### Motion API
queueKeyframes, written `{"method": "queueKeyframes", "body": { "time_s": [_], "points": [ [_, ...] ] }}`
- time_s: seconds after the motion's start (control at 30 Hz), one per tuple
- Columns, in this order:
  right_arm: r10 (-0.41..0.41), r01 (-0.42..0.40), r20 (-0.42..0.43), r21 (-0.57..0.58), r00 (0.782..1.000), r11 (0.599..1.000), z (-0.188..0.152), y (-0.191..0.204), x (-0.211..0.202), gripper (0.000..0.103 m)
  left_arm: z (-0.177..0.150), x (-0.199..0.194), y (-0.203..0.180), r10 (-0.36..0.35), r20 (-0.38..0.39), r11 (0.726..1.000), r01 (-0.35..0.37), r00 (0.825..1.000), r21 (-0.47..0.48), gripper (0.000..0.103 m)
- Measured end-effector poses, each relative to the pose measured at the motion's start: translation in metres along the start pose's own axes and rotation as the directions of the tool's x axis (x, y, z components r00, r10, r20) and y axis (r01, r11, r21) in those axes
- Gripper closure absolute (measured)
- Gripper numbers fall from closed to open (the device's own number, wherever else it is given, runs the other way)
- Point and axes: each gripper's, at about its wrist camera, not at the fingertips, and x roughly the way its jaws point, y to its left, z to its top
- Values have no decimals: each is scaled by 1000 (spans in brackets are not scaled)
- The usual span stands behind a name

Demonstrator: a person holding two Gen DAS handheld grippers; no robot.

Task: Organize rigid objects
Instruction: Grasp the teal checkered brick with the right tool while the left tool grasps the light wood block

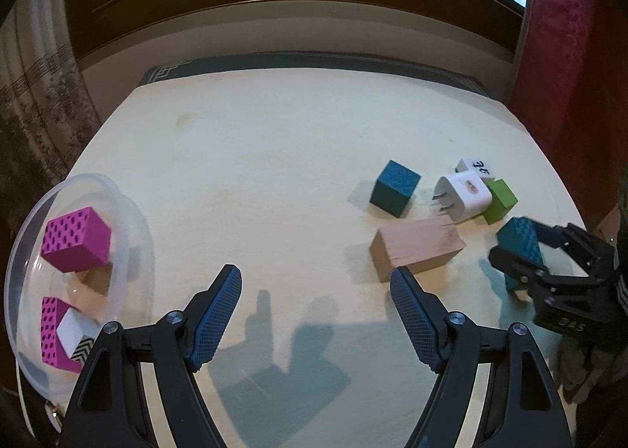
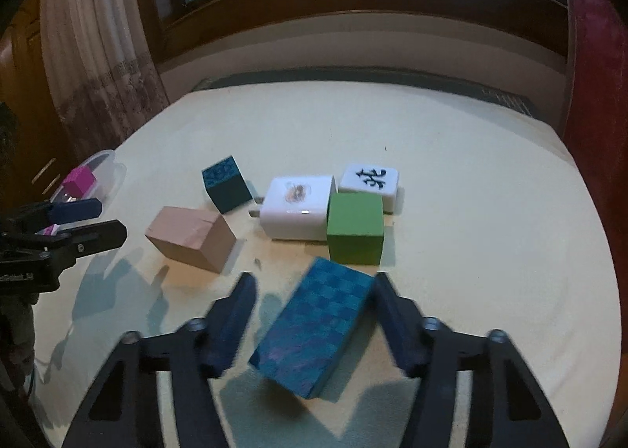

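Right wrist view is showing the right hand-held gripper [image 2: 314,314] straddling a long teal checker-patterned block [image 2: 314,326] on the pale counter [image 2: 471,173] — fingers spread wider than the block, one touching its edge, not clamping. Left hand-held gripper [image 1: 316,291] is hanging wide open and empty, beside a clear plastic bowl [image 1: 133,220] holding magenta dotted blocks [image 1: 76,238].

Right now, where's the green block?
In the right wrist view the green block sits on the table just ahead of the right gripper, pressed against the white charger on its left, with the mahjong tile behind it.
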Motion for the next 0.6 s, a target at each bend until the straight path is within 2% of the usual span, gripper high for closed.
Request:
{"method": "queueKeyframes", "body": {
  "time_s": [0.13,0.6],
  "points": [
    [-7,7,-1,-6,1000,1000,-1,0,-1,51,2,2,-10,-9,1,1000,9,1000,14,24],
    [-62,62,-13,-11,998,998,-4,0,-4,54,16,16,-51,-92,-31,994,93,995,49,24]
  ]
}}
